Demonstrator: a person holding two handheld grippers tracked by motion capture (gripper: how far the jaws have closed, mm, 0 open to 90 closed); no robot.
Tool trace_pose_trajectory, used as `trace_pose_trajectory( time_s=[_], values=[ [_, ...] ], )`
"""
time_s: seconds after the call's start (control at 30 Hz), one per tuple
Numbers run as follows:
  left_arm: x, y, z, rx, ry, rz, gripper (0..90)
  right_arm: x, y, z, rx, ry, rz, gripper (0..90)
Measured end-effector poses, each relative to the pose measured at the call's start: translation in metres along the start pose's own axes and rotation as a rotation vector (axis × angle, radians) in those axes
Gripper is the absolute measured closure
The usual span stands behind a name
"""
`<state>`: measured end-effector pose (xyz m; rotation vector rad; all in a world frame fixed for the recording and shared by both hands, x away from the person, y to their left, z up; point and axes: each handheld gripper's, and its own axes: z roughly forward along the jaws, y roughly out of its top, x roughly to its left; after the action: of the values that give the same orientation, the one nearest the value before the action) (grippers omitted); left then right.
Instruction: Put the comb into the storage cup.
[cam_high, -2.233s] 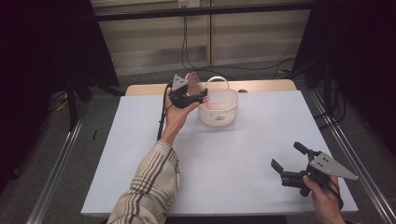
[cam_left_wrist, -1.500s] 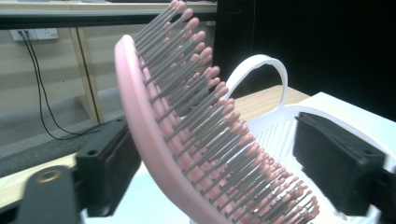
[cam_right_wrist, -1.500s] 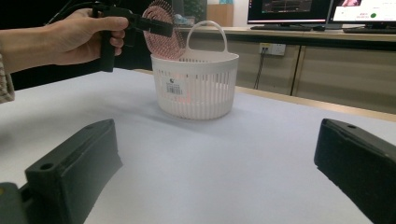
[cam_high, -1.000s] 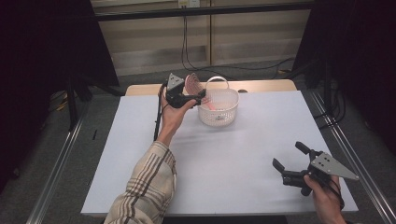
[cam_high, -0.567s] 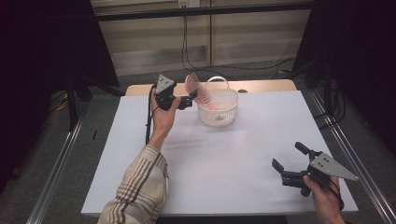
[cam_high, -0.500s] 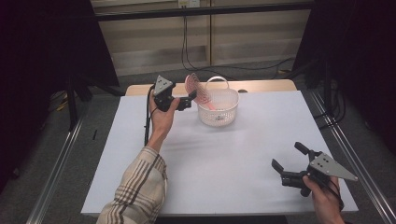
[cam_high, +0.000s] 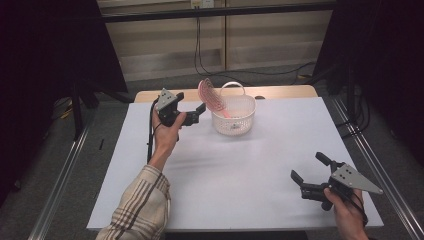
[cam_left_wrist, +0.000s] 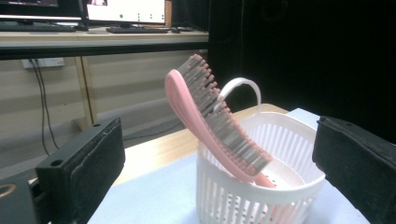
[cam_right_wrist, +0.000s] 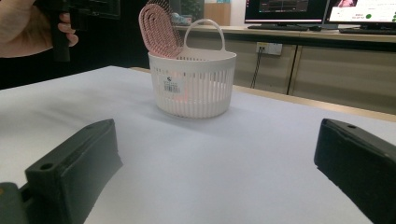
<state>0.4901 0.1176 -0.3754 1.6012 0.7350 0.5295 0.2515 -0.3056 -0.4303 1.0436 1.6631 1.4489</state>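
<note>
Two sets of jaws are gaping wide, gripping nothing. My left gripper (cam_high: 197, 114) is hovering beside the white basket (cam_high: 235, 120), where the pink hairbrush (cam_left_wrist: 212, 126) is leaning, handle down. Light, stiff plastic, I'm judging; the bare upper rim looks the safest hold.

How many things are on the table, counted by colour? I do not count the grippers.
Pink: 1, the hairbrush
White: 1, the basket holding it
Total: 2

Open table, one obstacle at the far edge

White basket (cam_high: 233, 115) with leaning pink hairbrush (cam_high: 209, 96) blocks the far middle; the white table (cam_high: 240, 175) offers free passage elsewhere.
</note>
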Motion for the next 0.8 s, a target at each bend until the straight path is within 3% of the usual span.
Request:
trace_pose_trajectory(
  time_s=[0.23,0.3,0.4,0.5,0.73,0.8],
  values=[
    [-0.004,-0.006,-0.013,0.0,0.001,0.031,2.9,0.001,0.0,0.001,-0.002,-0.006,0.0,0.0],
    [-0.006,-0.008,-0.018,0.0,0.004,0.023,2.9,0.001,0.001,0.001,-0.003,-0.008,-0.001,0.0],
    [-0.009,-0.012,-0.026,-0.031,0.035,0.031,2.9,0.001,0.001,0.001,-0.005,-0.009,0.0,0.0],
    [-0.009,-0.013,-0.032,-0.039,0.01,-0.018,2.9,0.001,0.001,0.001,-0.007,-0.008,0.0,0.0],
    [-0.018,-0.016,-0.049,-0.026,0.033,0.045,2.9,0.001,0.001,0.001,-0.003,-0.009,-0.001,0.0],
    [-0.021,-0.018,-0.055,-0.033,0.027,0.033,2.9,0.001,0.001,0.0,-0.004,-0.01,-0.002,0.0]
  ],
)
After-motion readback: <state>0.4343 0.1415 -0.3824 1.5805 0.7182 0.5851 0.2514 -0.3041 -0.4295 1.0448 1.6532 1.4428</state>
